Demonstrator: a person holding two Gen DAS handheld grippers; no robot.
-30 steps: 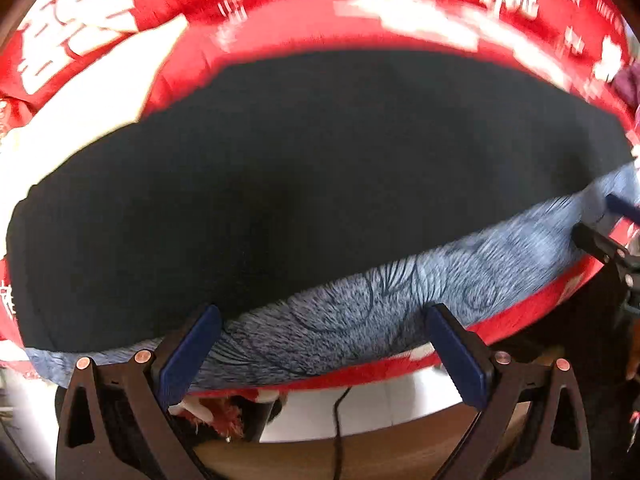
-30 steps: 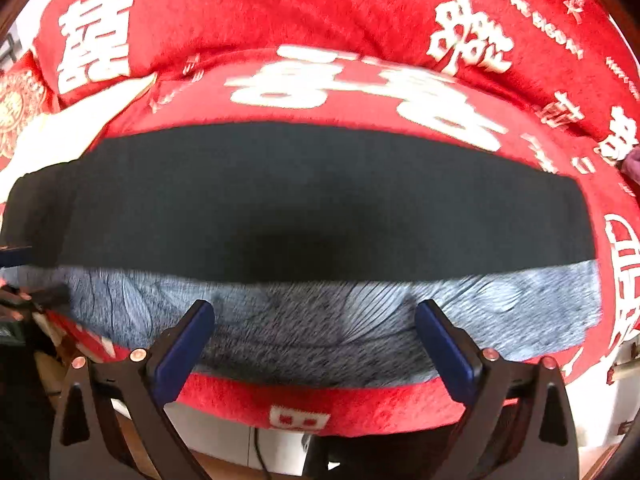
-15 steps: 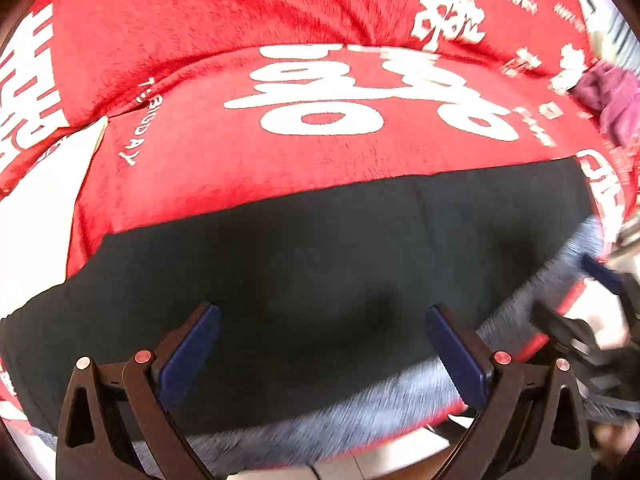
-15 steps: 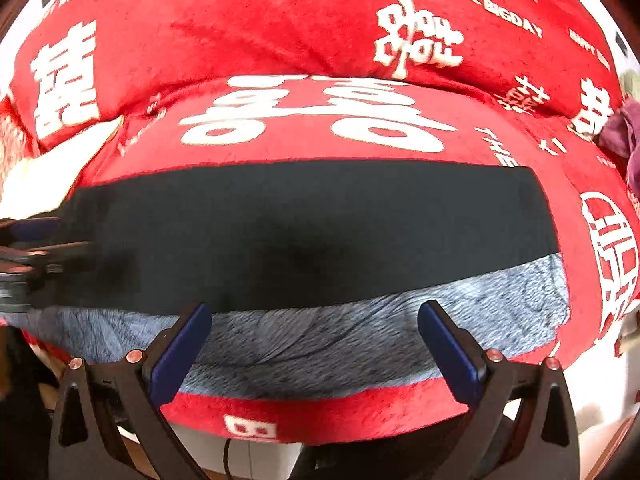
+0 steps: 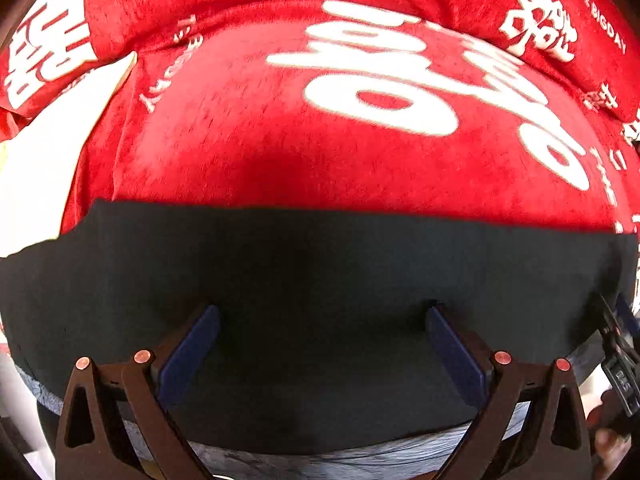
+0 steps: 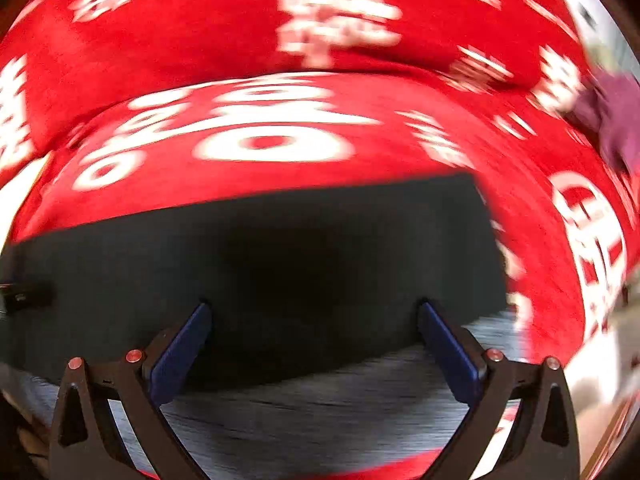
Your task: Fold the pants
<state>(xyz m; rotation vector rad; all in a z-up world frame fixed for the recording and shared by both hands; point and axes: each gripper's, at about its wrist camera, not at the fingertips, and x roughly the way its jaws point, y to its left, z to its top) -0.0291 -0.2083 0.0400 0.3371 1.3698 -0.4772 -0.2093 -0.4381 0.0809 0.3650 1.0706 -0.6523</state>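
Both tongs spread wide, empty, over the dark pants

Left gripper [image 5: 322,316] and right gripper [image 6: 314,312] gaping above pants [image 5: 320,280] lying flat on red blanket [image 5: 320,152]; mid-fold, seemingly reaching; next, probably pinching the near grey edge [image 6: 320,396].

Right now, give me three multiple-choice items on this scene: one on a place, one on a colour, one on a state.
1. The black pants lie on:
A. a red blanket
B. a wooden floor
C. a glass shelf

2. The pads on the left claw are:
A. yellow
B. blue
C. white

3. The right claw is:
A. shut on the pants
B. open
C. out of view

Answers:
1 A, the red blanket with white lettering surrounds the pants.
2 B, both pads look blue.
3 B, its fingers stand wide apart above the pants.
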